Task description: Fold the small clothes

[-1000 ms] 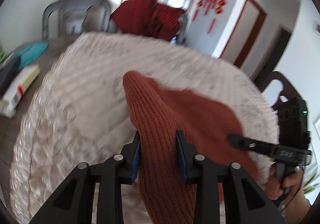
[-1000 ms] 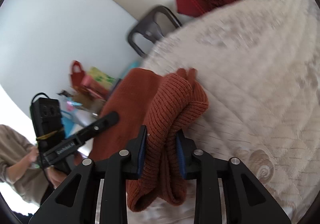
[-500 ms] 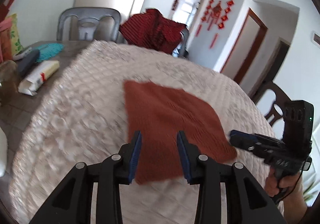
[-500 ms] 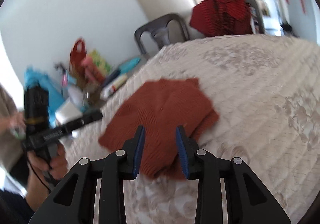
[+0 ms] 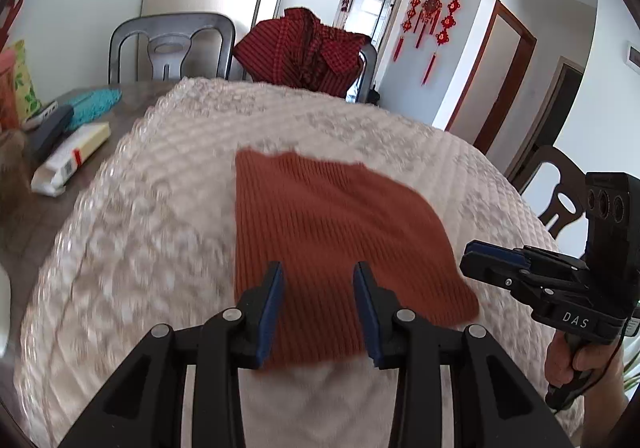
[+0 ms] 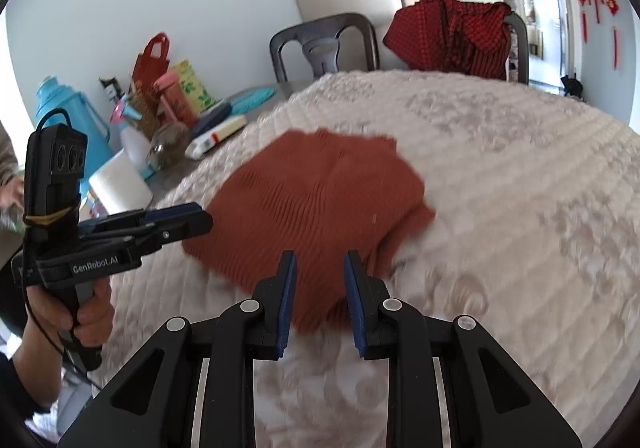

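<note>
Just ahead of both claws, the rust-red knit garment [image 5: 332, 236] is laid flat and folded on the quilted cream cover [image 5: 160, 216], not pinched by anything. The left gripper [image 5: 318, 312] is parted and empty, its blue pads hanging over the near edge of the knit. The right gripper [image 6: 318, 300] is also empty; its jaws are closing, with nothing pressed between them, only the near corner of the garment seen beneath the gap.

To the left of the left claw, past the cover's edge, bare brown tabletop is taken up by a white-and-yellow box [image 5: 70, 160], a dark case [image 5: 52, 128] and a teal mat [image 5: 94, 106]. More clutter is seen from the right wrist: a blue thermos [image 6: 70, 112], a paper roll [image 6: 120, 180], a spray bottle [image 6: 130, 128] and a red bag [image 6: 154, 62]. Whether the glass jar [image 6: 168, 144] touches the cover is hard to tell with the blur.

Beyond the knit, a grey chair [image 5: 172, 44] and a red checked shirt [image 5: 308, 48] draped over a second chair are lined up along the far edge. Open cover is left on the right side of the garment and beyond it, plenty of room there. A dark wooden chair [image 5: 556, 188] is tucked at the right edge.
</note>
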Available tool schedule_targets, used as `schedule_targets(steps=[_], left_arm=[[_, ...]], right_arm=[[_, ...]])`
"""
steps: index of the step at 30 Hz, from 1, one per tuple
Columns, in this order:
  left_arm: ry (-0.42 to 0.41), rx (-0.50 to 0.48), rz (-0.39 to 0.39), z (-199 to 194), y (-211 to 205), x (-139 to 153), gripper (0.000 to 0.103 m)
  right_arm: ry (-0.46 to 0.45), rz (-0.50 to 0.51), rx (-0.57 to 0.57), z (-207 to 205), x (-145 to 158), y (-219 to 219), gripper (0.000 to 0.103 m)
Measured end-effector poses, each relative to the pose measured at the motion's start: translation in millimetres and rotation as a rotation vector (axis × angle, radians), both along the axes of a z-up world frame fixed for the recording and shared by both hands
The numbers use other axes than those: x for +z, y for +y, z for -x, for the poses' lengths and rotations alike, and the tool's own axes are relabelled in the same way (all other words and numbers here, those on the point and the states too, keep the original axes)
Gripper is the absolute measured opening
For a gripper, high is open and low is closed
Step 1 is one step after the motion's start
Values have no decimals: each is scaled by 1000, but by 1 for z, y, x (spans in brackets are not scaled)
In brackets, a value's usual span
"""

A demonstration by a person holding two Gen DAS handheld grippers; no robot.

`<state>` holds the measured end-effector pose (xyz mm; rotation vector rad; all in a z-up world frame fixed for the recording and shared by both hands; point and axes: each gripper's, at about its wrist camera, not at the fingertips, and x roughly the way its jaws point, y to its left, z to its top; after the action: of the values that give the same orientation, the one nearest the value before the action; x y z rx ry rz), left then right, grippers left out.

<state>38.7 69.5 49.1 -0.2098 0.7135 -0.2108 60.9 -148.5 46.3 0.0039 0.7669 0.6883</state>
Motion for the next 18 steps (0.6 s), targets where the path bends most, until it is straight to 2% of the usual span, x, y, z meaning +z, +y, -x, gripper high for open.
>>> schedule_targets(steps=[3, 5, 7, 13, 18], left_arm=[[48, 12, -11, -21, -4, -13, 39], [30, 10, -39, -21, -11, -16, 40], [30, 20, -77, -17, -18, -13, 40], [30, 69, -125, 5, -21, -2, 40], [41, 80, -154, 19, -25, -4, 40]], right_arm=[[36, 10, -24, -21, -12, 3, 25], [87, 42, -42, -34, -31, 2, 25], [122, -22, -49, -35, -32, -9, 25], [44, -13, -17, -2, -8, -16, 25], [22, 34, 43, 21, -10, -5, 25]])
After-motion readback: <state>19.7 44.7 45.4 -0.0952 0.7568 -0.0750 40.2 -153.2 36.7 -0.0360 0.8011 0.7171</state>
